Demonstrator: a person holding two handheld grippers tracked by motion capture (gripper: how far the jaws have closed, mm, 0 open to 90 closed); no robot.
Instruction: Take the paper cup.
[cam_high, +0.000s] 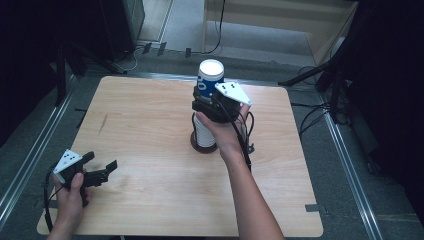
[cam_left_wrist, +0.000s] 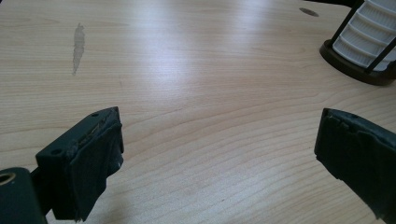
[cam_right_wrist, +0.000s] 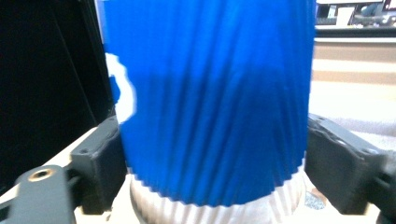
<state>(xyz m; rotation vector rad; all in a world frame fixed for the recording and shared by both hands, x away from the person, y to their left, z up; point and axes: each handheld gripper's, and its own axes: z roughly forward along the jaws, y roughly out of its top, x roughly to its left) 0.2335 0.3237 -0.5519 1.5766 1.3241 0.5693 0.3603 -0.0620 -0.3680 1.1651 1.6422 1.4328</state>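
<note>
Pale wood-grain laminate is your work surface: the table (cam_high: 150, 200) is smooth and matt, with one grey smear toward its far left. Nearest you, your left gripper (cam_high: 95, 169) rests at the front left corner, jaws spread wide with nothing between them; the ribbed black pads (cam_left_wrist: 100, 163) stand over bare board.

Moving to mid-table, your right gripper (cam_high: 206, 102) has its jaws against the two sides of a blue cup (cam_right_wrist: 205, 98), the pads touching its wall just above its lower edge. The cup is the top one of a stack of white cups (cam_high: 203, 131), which stands upright in a dark wire holder (cam_high: 202, 145) with a round base, right of centre.

Judgement on handling: the blue cup is corrugated paper by the look of it (fine vertical ribs, white inside), so light, easily crushed and likely to cling to the cup beneath. Grip low on the ribbed wall, as you have, with modest pressure; the ribs should give the pads purchase. Lift straight up, or the stack may rise or tip with it.

Beyond the table lie grey floor and trailing cables (cam_high: 220, 30).
</note>
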